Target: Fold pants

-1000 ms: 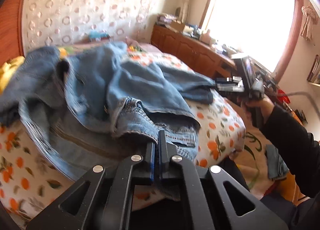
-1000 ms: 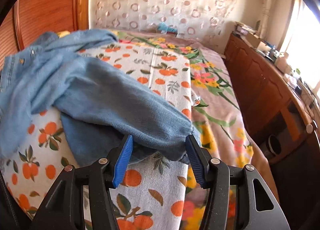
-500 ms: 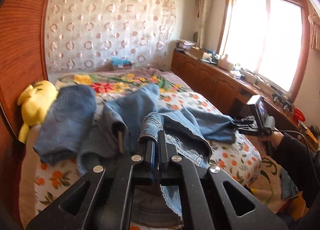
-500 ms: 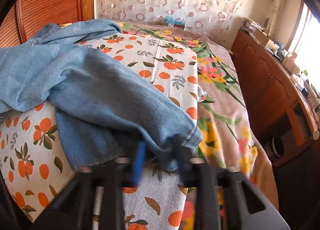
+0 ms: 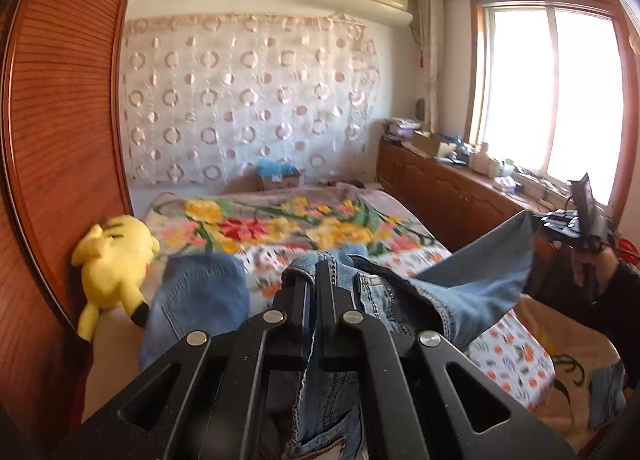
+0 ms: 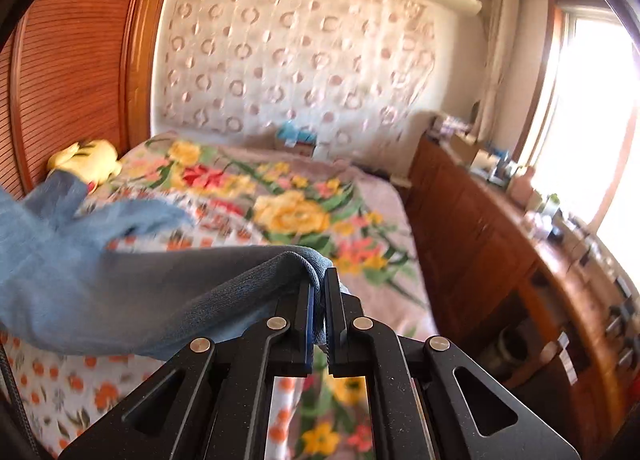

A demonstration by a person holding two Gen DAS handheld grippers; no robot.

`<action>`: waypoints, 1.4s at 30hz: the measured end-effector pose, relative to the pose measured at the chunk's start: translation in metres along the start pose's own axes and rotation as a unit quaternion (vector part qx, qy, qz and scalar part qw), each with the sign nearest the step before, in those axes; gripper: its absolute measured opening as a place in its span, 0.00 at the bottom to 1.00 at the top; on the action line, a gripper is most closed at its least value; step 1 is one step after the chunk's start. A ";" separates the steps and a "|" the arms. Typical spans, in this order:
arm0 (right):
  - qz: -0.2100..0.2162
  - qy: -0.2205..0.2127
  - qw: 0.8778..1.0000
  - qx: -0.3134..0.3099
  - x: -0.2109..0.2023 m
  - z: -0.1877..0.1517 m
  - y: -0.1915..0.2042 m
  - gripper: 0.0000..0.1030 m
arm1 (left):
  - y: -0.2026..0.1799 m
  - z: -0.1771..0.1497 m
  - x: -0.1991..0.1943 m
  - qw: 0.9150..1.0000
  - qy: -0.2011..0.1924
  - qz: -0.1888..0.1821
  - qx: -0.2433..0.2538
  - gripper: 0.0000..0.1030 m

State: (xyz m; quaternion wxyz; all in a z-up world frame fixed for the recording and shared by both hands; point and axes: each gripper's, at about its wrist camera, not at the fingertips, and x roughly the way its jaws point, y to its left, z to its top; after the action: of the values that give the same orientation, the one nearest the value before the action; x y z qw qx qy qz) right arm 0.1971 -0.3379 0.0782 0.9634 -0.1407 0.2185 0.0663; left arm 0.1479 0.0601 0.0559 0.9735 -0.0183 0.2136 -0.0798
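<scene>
Blue denim pants [image 5: 384, 292] hang lifted above the bed. My left gripper [image 5: 316, 280] is shut on the stitched waistband end, which drapes over and below its fingers. In the right wrist view my right gripper [image 6: 319, 286] is shut on a leg hem of the pants [image 6: 132, 300], and the leg stretches away to the left. The left wrist view shows that right gripper [image 5: 576, 219] far right, holding the raised hem, with a person's hand and dark sleeve [image 5: 616, 292] behind it. A second leg [image 5: 196, 296] droops at the left.
The bed [image 6: 304, 215] carries a floral blanket and an orange-print sheet [image 5: 516, 356]. A yellow plush toy [image 5: 114, 264] lies by the wooden wardrobe [image 5: 60, 147]. A cluttered wooden cabinet [image 6: 532, 260] runs along the right wall under the window. A small box [image 5: 280, 175] sits at the bed's far end.
Both grippers rose, lifting the pants off the bed. The right gripper's jaws went from wide open around the leg hem to shut on it. The left stayed shut on the waistband.
</scene>
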 end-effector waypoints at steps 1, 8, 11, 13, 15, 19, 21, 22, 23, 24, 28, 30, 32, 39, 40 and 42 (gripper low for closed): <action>-0.005 -0.007 1.000 -0.001 -0.001 0.010 0.000 0.04 | 0.002 0.006 0.004 1.000 -0.002 0.004 -0.001 0.02; -0.014 -0.057 0.998 -0.003 -0.039 0.034 0.009 0.04 | 0.008 0.015 -0.010 1.000 -0.025 0.002 -0.008 0.02; -0.002 -0.043 0.999 0.003 -0.051 -0.006 0.007 0.04 | 0.008 -0.007 -0.019 1.000 -0.011 -0.007 -0.008 0.02; 0.003 -0.020 1.000 0.018 -0.058 -0.048 0.000 0.04 | 0.004 -0.030 -0.026 1.000 0.006 -0.016 -0.006 0.02; 0.014 0.007 0.999 0.039 -0.068 -0.088 -0.015 0.04 | 0.000 -0.054 -0.032 0.999 0.029 -0.029 -0.012 0.02; 0.019 0.050 0.996 0.073 -0.095 -0.162 -0.032 0.04 | -0.017 -0.107 -0.051 0.995 0.075 -0.059 -0.019 0.02; 0.027 0.065 0.993 0.095 -0.107 -0.186 -0.043 0.04 | -0.026 -0.123 -0.064 0.994 0.090 -0.066 -0.019 0.02; 0.031 0.071 0.991 0.106 -0.113 -0.197 -0.046 0.04 | -0.030 -0.130 -0.069 0.993 0.097 -0.068 -0.020 0.02; 0.034 0.077 0.990 0.113 -0.119 -0.207 -0.048 0.04 | -0.033 -0.135 -0.072 0.992 0.105 -0.070 -0.019 0.02; 0.036 0.085 0.989 0.113 -0.122 -0.216 -0.047 0.04 | -0.036 -0.140 -0.075 0.991 0.112 -0.072 -0.020 0.02; 0.044 0.100 0.988 0.113 -0.123 -0.219 -0.042 0.04 | -0.042 -0.149 -0.074 0.989 0.129 -0.073 -0.025 0.02; 0.050 0.108 0.987 0.111 -0.116 -0.204 -0.041 0.04 | -0.046 -0.150 -0.072 0.988 0.132 -0.071 -0.019 0.02; 0.054 0.111 0.986 0.108 -0.113 -0.194 -0.045 0.04 | -0.050 -0.151 -0.072 0.988 0.137 -0.072 -0.011 0.02; 0.062 0.091 0.989 0.097 -0.127 -0.180 -0.048 0.16 | -0.034 -0.148 -0.080 0.990 0.132 -0.051 -0.008 0.19; 0.064 0.086 0.990 0.095 -0.129 -0.178 -0.048 0.20 | -0.029 -0.147 -0.082 0.991 0.129 -0.046 -0.009 0.23; 0.059 0.076 0.991 0.088 -0.135 -0.172 -0.047 0.26 | -0.020 -0.145 -0.085 0.992 0.124 -0.034 -0.012 0.30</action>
State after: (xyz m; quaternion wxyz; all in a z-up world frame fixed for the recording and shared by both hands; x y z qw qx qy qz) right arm 0.0153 -0.4438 0.0000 0.9471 -0.0469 0.3036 0.0928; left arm 0.0083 0.0538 -0.0394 0.9358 -0.0270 0.3330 -0.1125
